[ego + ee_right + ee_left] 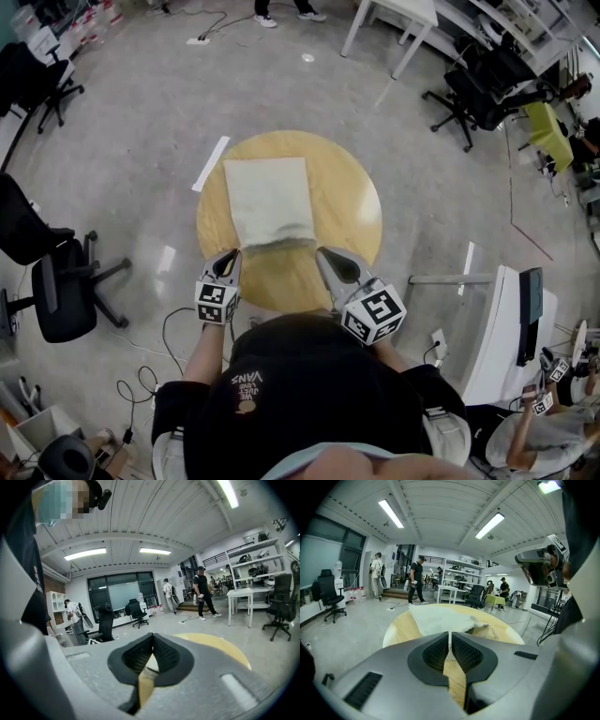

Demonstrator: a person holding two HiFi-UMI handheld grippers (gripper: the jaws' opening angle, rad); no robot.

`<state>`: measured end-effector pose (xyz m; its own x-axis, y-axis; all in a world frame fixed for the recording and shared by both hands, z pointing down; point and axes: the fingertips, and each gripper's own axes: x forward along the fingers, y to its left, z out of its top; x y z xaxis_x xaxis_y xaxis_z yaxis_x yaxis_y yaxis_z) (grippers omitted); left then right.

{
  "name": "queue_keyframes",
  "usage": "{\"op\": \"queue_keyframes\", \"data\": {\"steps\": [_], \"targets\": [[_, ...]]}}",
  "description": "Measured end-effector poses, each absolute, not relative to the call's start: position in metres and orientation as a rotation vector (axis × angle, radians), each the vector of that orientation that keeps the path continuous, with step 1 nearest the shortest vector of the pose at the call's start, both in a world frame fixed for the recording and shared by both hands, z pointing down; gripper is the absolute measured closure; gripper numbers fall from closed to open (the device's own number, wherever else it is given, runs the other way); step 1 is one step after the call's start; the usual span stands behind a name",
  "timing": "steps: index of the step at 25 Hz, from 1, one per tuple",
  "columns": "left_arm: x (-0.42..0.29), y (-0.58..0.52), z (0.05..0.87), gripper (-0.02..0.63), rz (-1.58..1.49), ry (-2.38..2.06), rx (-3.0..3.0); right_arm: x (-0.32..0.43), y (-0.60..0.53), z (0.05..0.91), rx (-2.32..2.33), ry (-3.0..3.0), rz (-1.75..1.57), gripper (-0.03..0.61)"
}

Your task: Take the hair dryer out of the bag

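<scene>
On the table (356, 216), head view alone shows the whole bag (270, 202).

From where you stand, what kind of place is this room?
Probably an open lab or workshop office: black wheeled office chairs on a grey concrete floor, white metal shelves of equipment, and loose black cables beside the round wooden table.

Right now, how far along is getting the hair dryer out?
Nothing done yet: the white bag lies on the round table, no dryer showing. The left gripper and right gripper sit shut and empty by its near edge. Opening it and pulling the dryer out remain.
</scene>
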<state>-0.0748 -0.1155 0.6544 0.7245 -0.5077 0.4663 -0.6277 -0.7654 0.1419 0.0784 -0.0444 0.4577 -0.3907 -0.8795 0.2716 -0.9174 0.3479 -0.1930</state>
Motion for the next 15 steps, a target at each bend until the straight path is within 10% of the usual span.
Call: {"op": "queue_keyframes", "data": {"steps": [15], "targets": [[-0.052,-0.123,0.69,0.466,0.785,-0.81,2.611,0.091,-0.046,0.466,1.675,-2.449,0.518,0.58]]}}
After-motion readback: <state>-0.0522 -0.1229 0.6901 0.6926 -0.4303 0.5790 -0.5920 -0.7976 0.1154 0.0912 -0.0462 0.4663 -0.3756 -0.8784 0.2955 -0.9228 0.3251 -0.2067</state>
